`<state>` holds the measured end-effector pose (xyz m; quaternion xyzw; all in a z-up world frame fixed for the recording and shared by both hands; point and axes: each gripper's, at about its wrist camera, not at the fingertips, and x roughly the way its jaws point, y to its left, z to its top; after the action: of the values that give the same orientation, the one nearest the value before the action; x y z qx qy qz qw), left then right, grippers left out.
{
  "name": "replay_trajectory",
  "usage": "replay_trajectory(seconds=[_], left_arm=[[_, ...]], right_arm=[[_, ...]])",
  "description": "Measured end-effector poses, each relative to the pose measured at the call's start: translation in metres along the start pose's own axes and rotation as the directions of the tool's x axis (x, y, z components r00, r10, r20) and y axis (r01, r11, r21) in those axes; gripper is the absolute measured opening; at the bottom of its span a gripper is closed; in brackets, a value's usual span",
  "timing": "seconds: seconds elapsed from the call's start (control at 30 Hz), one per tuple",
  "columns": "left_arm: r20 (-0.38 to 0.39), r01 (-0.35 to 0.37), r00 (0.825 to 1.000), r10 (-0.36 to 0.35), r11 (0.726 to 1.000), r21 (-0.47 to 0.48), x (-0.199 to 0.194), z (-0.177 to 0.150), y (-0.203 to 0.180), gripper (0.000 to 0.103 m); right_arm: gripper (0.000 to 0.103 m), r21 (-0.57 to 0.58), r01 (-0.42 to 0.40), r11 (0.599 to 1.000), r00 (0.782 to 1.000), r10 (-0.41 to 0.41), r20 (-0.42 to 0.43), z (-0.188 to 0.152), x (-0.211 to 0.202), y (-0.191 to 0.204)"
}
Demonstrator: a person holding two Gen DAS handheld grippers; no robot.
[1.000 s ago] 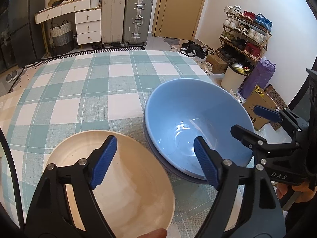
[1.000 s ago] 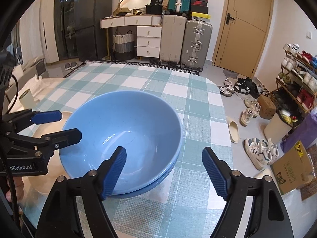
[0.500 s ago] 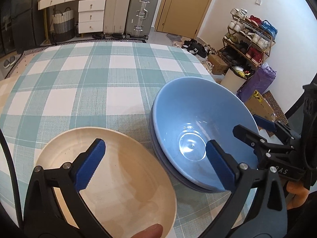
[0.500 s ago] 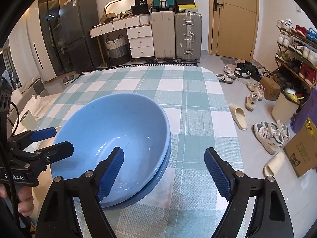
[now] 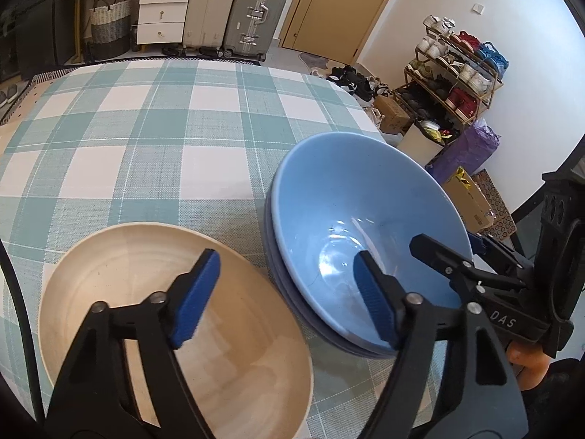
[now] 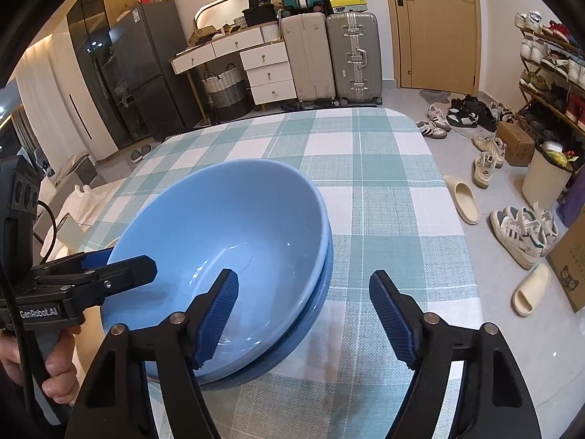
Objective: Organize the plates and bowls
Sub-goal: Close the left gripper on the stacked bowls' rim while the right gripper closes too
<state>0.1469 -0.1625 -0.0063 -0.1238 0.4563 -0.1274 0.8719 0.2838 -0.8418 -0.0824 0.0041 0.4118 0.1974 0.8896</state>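
Two blue bowls (image 5: 347, 201) sit nested on the checked table (image 5: 146, 128), with a beige wooden bowl (image 5: 109, 292) just to their left. My left gripper (image 5: 285, 298) hangs over both: one pad above the beige bowl, the other inside the blue stack. Its jaws are closing, and the pads touch nothing. In the right wrist view the blue bowls (image 6: 226, 226) lie at centre. My right gripper (image 6: 303, 320) straddles their near rim, one pad inside and one outside, jaws closing without pressing. Each gripper shows in the other's view: right gripper (image 5: 449, 245), left gripper (image 6: 120, 259).
The table (image 6: 365, 168) ends close to the right of the blue stack. Slippers (image 6: 464, 201), shoes and a shoe rack (image 5: 457, 73) are on the floor there. Suitcases (image 6: 329, 55), drawers and a dark fridge stand at the back.
Both grippers have sunk a little toward the bowls. The left jaws widened and then narrowed; the right jaws have narrowed around the blue rim.
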Motion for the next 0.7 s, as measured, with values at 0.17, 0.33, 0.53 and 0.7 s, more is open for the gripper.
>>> replay_trajectory(seconds=[0.17, 0.33, 0.53, 0.7], left_arm=[[-0.013, 0.022, 1.0, -0.021, 1.0, 0.02, 0.002, -0.002, -0.007, 0.052], [-0.016, 0.031, 0.999, -0.031, 0.998, 0.048, 0.002, -0.004, -0.014, 0.042], [-0.014, 0.017, 1.0, -0.017, 0.998, 0.056, 0.0, -0.004, -0.016, 0.041], [-0.013, 0.017, 1.0, -0.016, 0.998, 0.061, -0.002, -0.004, -0.016, 0.04]], right_arm=[[0.066, 0.011, -0.019, 1.0, 1.0, 0.02, -0.011, 0.001, 0.001, 0.001], [0.053, 0.046, -0.075, 0.996, 0.997, 0.076, -0.031, 0.0, 0.005, 0.0], [0.046, 0.044, -0.057, 0.997, 0.998, 0.058, -0.027, 0.0, 0.005, 0.004], [0.045, 0.043, -0.052, 0.998, 0.998, 0.053, -0.032, -0.001, 0.003, 0.004]])
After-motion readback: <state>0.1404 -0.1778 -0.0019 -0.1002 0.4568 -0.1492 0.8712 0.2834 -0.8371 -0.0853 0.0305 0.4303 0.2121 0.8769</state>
